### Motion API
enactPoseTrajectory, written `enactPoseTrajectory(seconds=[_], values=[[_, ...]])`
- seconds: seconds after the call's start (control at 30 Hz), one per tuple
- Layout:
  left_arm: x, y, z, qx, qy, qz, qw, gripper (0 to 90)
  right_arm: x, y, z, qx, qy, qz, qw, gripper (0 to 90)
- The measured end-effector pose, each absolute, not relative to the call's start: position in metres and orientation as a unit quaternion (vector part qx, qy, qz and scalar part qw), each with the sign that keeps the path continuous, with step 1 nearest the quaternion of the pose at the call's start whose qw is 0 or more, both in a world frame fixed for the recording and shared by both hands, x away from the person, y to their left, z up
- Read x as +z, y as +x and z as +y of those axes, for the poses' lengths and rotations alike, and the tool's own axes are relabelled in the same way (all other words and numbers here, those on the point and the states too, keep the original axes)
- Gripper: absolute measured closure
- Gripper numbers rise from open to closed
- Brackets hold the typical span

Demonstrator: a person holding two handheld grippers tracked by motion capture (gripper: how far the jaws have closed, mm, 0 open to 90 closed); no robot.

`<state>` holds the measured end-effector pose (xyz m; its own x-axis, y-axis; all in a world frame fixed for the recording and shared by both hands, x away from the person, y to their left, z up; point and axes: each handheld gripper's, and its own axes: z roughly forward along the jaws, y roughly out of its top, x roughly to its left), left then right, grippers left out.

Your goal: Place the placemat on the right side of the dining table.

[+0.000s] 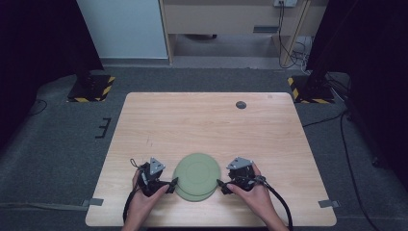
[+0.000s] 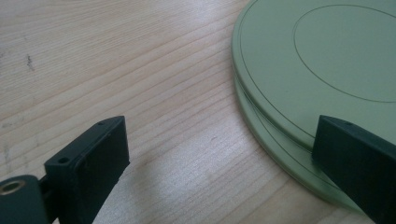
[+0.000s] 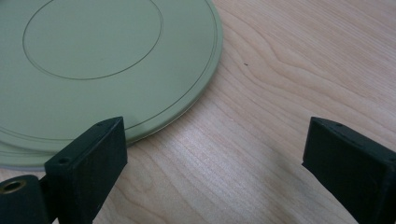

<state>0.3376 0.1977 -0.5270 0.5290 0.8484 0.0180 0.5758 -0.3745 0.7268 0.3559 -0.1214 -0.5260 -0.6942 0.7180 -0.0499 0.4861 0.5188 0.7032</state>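
Two green plates lay flat on the wooden table, near the edge closest to the person. They were round, so they had no long side and did not point any way. Their flat faces looked straight up. One plate sat on top of the other. The top plate was slid a little off, so the rim of the bottom plate peeked out from under it on the person's side.

The plates were a soft, pale green and looked smooth and dull. Each had a thin ring line near the rim and a round line in the middle.

The left gripper sat just beside the left edge of the plates. Its jaws were wide apart, and one jaw was over the rim of the plates in the left gripper view. I could not tell if it touched.

The right gripper sat just beside the right edge. Its jaws were wide apart too, with one jaw at the rim and the other over bare wood.
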Motion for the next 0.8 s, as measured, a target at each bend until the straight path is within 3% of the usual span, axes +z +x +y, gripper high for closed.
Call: enactPoseTrajectory(seconds=[0.8], values=[[-0.5276,0.3431,0.1940,0.204,0.800,0.450,0.341,2.7,-0.5257,0.3635,-0.1199,0.343,0.369,0.846,0.175,3.3]])
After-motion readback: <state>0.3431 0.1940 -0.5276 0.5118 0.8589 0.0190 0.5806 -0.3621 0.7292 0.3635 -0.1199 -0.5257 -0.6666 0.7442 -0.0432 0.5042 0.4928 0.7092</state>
